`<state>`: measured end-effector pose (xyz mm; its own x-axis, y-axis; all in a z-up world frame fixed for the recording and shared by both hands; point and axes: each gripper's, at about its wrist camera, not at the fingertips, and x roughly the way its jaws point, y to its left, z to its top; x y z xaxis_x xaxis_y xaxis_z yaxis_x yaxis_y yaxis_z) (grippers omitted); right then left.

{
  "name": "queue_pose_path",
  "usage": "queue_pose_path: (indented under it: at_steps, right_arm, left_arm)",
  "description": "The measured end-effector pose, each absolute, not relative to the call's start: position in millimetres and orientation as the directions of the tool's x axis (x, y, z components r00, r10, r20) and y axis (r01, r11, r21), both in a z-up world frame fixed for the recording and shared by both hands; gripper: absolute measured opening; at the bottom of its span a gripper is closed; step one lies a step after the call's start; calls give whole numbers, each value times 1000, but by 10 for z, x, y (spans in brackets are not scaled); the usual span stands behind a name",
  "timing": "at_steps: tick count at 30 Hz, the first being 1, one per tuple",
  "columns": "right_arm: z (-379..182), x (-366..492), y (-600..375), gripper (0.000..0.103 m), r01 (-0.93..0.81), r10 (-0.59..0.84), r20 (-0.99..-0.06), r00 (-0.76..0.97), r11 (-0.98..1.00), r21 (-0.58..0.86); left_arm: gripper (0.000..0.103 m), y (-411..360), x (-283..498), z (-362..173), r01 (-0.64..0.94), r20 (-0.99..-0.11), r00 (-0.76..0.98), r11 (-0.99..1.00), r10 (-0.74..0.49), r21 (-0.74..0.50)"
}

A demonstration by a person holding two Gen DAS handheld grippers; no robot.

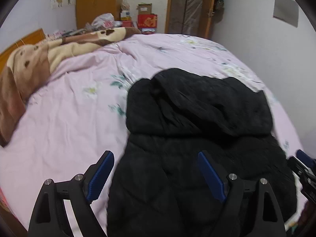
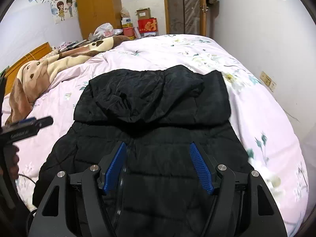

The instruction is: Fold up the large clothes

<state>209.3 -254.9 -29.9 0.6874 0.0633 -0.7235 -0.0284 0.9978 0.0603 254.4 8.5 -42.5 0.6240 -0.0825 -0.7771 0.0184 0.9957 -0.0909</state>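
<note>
Black quilted jacket (image 2: 150,138) lies flat on the pink floral quilt of the bed (image 2: 266,118), its hood (image 2: 158,96) turned back over the upper body. Long axis: from the hem nearest the cameras to the hood, which points toward the wooden door (image 2: 183,7) beyond the bed. Left gripper (image 1: 156,175) hangs released above the jacket's left edge; right gripper (image 2: 160,167) hangs above the jacket's middle, jaws apart, nothing clasped. A brown blanket (image 2: 39,79) lies well left of the jacket. Sleeves appear tucked beneath, though blur leaves this uncertain. Judged step: folding across the long axis. Done well, both grippers pinch the hem corners evenly and carry them to the hood, keeping the edges square.
</note>
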Motion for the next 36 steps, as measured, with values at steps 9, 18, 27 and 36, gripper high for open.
queue_pose_path:
  at_steps: [9, 18, 27, 36]
  right_arm:
    - [-197, 1520, -2501, 68, -11, 48, -710, 703, 998, 56]
    - [-187, 1050, -2450, 68, -25, 21, -714, 700, 1000, 5]
    - [-330, 615, -2651, 73, 26, -41, -732, 680, 999, -32]
    - [-648, 413, -3211, 76, 194, -185, -778, 600, 977, -83]
  left_arm:
    - [86, 143, 1890, -247, 22, -757, 650, 998, -59, -59]
    - [86, 229, 1323, -191, 25, -747, 663, 998, -56, -52]
    - [86, 473, 882, -568, 38, -795, 605, 999, -41, -23]
    - [86, 789, 859, -1006, -35, -846, 529, 994, -72, -107]
